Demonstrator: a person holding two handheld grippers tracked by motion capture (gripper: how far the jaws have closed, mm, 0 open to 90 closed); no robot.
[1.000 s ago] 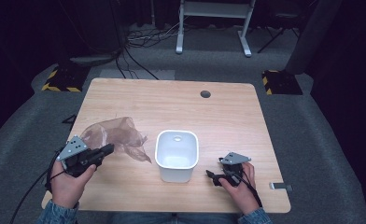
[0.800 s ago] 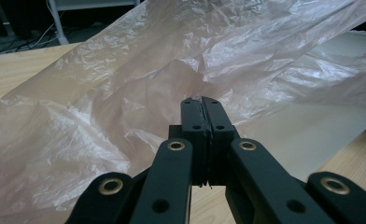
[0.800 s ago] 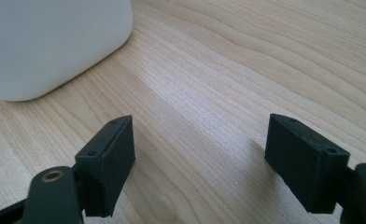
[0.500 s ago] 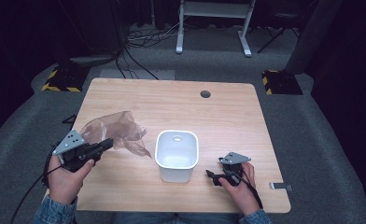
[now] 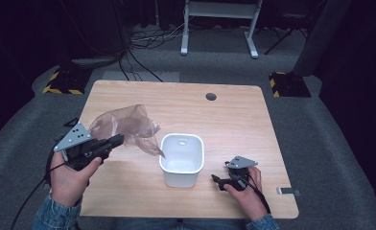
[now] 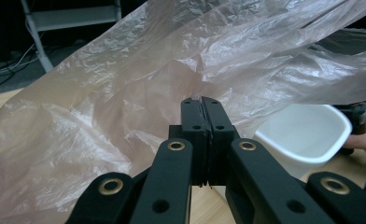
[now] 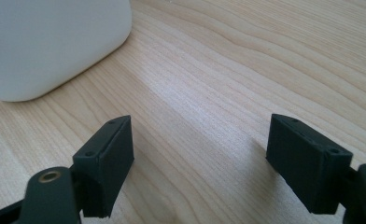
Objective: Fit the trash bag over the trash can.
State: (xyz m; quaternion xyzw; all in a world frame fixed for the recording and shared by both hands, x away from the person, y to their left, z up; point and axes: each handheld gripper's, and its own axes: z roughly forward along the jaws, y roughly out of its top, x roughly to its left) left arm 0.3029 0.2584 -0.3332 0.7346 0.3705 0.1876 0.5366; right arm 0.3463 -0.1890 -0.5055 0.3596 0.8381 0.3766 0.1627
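No readable text, label, brand name, number or sign appears anywhere in these views. The only marking is a pattern of yellow and black warning stripes (image 5: 60,89) on a dark base on the floor beyond the left far corner of the table, with a similar striped base (image 5: 283,81) beyond the right far corner; neither carries any words.

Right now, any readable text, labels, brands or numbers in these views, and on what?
None can be read.
White bin: plain, no label visible.
Plastic bag: clear film, no print.
Table: bare wood grain.
Yellow-black hazard stripes on the floor blocks: a pattern, no words.
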